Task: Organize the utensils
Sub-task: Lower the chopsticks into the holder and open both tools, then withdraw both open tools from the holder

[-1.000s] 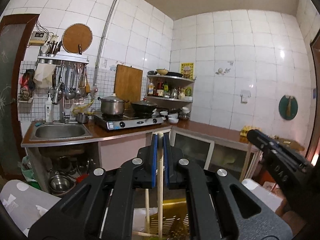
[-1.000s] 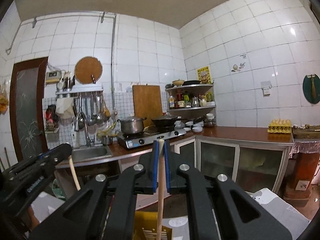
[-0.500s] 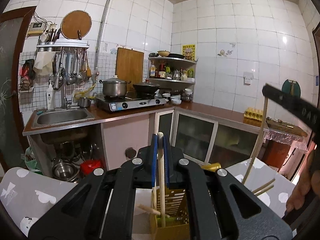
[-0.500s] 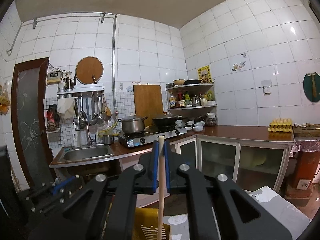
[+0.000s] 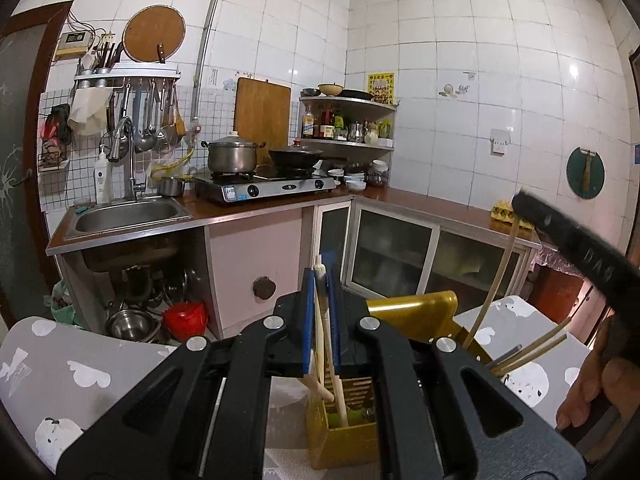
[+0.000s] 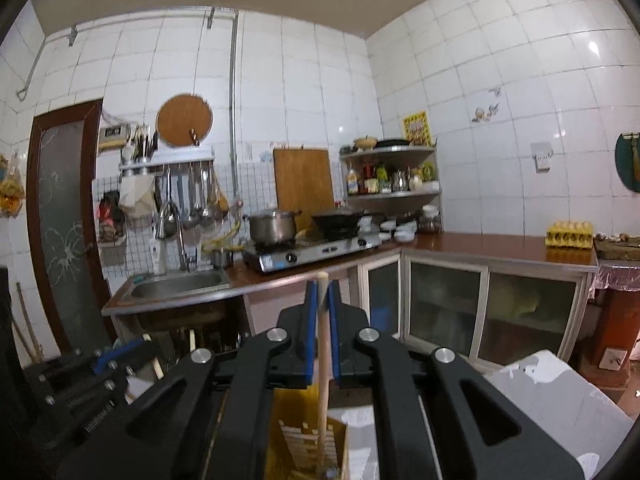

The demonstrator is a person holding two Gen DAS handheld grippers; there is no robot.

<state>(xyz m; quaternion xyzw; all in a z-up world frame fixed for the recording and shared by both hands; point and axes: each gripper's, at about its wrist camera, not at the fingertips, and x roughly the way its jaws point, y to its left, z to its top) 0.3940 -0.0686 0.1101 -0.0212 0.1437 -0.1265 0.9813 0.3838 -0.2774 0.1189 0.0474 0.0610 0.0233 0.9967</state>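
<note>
My left gripper (image 5: 320, 276) is shut on a pale wooden chopstick (image 5: 326, 336) that stands upright with its lower end inside a yellow slotted utensil holder (image 5: 344, 436). A second stick leans in the same holder. My right gripper (image 6: 322, 284) is shut on another wooden chopstick (image 6: 323, 364), whose lower end reaches down into the yellow holder (image 6: 308, 444). In the left wrist view the right gripper's black body (image 5: 576, 248) shows at the right, with its chopstick (image 5: 490, 292) hanging down toward the holder's raised yellow back (image 5: 416, 312).
The holder stands on a table with a grey patterned cloth (image 5: 72, 364). More chopsticks (image 5: 536, 350) lie at the right. A kitchen counter with sink (image 5: 128, 212), stove (image 5: 264, 188) and cabinets (image 5: 400, 252) runs behind.
The left gripper has sunk lower with its chopstick, so the holder and table now show more fully. The right gripper has tilted slightly; its chopstick now reaches into the holder.
</note>
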